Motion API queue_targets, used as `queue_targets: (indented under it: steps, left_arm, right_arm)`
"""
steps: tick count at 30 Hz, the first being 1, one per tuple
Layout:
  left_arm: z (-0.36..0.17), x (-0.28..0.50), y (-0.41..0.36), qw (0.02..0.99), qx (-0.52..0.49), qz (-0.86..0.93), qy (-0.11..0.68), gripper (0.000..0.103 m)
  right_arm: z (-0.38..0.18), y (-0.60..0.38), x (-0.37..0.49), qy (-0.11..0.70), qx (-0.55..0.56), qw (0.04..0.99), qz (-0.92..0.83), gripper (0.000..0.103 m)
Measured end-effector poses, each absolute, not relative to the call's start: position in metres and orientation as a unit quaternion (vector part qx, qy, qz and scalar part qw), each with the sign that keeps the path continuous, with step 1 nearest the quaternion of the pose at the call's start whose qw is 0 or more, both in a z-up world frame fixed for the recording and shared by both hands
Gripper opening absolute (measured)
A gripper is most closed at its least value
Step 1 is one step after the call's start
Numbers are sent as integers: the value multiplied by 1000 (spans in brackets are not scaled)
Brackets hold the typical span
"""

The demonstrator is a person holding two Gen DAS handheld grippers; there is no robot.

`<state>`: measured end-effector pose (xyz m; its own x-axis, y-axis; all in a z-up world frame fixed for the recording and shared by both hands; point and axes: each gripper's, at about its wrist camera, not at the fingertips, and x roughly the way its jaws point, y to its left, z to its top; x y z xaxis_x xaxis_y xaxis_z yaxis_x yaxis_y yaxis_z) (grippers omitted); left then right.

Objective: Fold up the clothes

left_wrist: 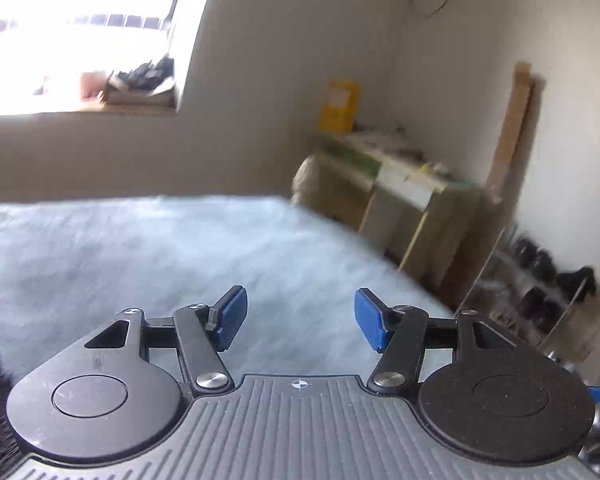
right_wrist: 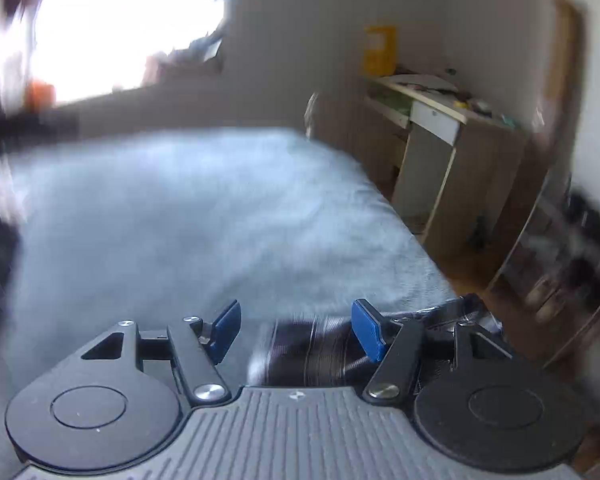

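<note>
A dark striped garment is lying at the near right edge of the bed's pale blue cover, just under and behind the right gripper, and it is showing only in the right wrist view; the blur is hiding what kind of clothing it is. The right gripper's blue pads are standing well apart with nothing pinched between them, and the cloth is passing below the right-hand pad rather than sitting in the gap; whether that pad is brushing it cannot be told. The left gripper is likewise standing wide, its blue pads holding nothing and hanging over bare bed cover. Beyond the bed a wooden desk is standing against the wall with a yellow box on it, and a bright window is glaring at the upper left.
</note>
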<state>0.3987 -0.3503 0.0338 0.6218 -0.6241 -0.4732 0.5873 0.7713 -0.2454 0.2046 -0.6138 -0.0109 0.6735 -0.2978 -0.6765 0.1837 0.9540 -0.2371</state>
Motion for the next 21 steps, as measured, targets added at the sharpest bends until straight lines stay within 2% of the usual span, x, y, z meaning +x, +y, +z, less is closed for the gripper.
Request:
queue_targets:
  steps: [4,8,11,12,15,19,21]
  left_arm:
    - [9,404,-325,880,-23,-324,347,60]
    - [-12,397,-307,854,-36,-316,412,60]
    - [-19,383,-300,838,-43,-318,442,60]
    - [-21,378,-301,830,-45,-323,452,60]
    - [-38,356,-321,794,-57,-351,494,60]
    - [-62,331,-373,719,-145,-402,548,60]
    - [-64,321,-408,700,-157,-425,553,61]
  right_arm:
    - [-77,-582,244,463,-216,843,-169,64]
    - [-109,-565,258,489,-312,800,-151,62]
    - [-99,-574,260,497,-268,812,-149,54]
    - [-96,-577,260,499,-250,817,-148,53]
    - [-67,-592,244,477,-175,852,-128,55]
    - [-15,-634,206,429,-65,896,-89,58]
    - [9,-672,188,406,-14,911,-76,62]
